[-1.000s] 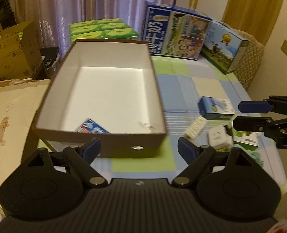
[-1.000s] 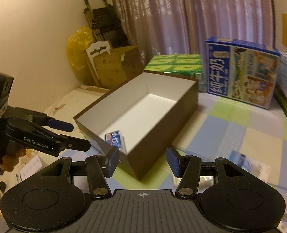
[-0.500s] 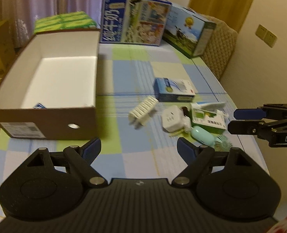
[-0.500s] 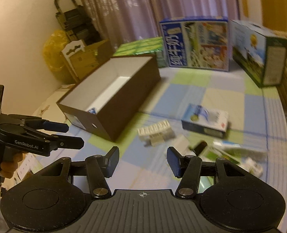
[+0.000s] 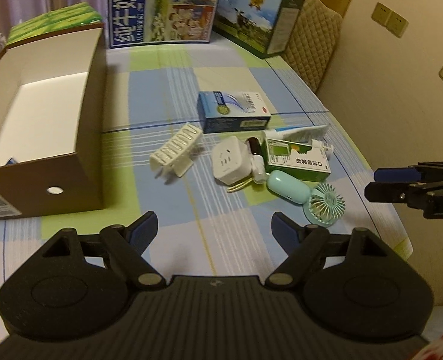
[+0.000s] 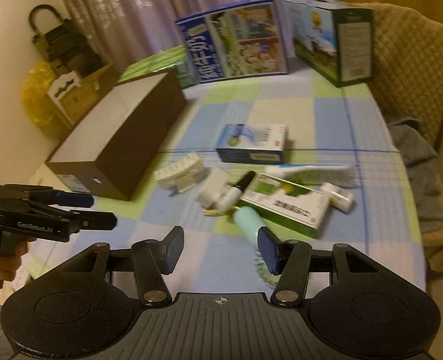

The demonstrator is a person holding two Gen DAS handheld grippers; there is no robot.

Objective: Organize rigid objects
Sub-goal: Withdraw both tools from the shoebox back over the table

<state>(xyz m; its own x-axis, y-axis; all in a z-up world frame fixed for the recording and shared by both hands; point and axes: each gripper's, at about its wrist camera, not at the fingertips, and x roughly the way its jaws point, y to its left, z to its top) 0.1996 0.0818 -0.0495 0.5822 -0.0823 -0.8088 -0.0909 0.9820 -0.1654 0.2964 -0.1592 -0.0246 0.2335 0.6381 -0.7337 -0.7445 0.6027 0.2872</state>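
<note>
A brown box (image 5: 80, 138) with a white inside stands open at the left, a small blue item (image 5: 10, 162) in its near corner. Right of it on the checked cloth lie a white hair clip (image 5: 176, 150), a white plug adapter (image 5: 228, 160), a blue medicine box (image 5: 233, 111), a green box (image 5: 296, 159), a toothpaste tube (image 5: 299, 132) and a mint hand fan (image 5: 326, 204). My left gripper (image 5: 214, 222) hovers before the pile, its jaws closing on nothing. My right gripper (image 6: 220, 240) is open just short of the fan (image 6: 246, 220), with nothing gripped.
Two big milk cartons (image 5: 161, 6) (image 5: 257, 21) and green packs (image 5: 50, 24) line the table's back. A quilted chair (image 5: 314, 39) and the wall close off the right side. The table's edge runs near the fan. Cardboard boxes (image 6: 80, 96) stand beyond the left end.
Both grippers have swung right and slightly down, from over the brown box to the pile of small items. The left jaws have narrowed a little. Nothing was picked up.
</note>
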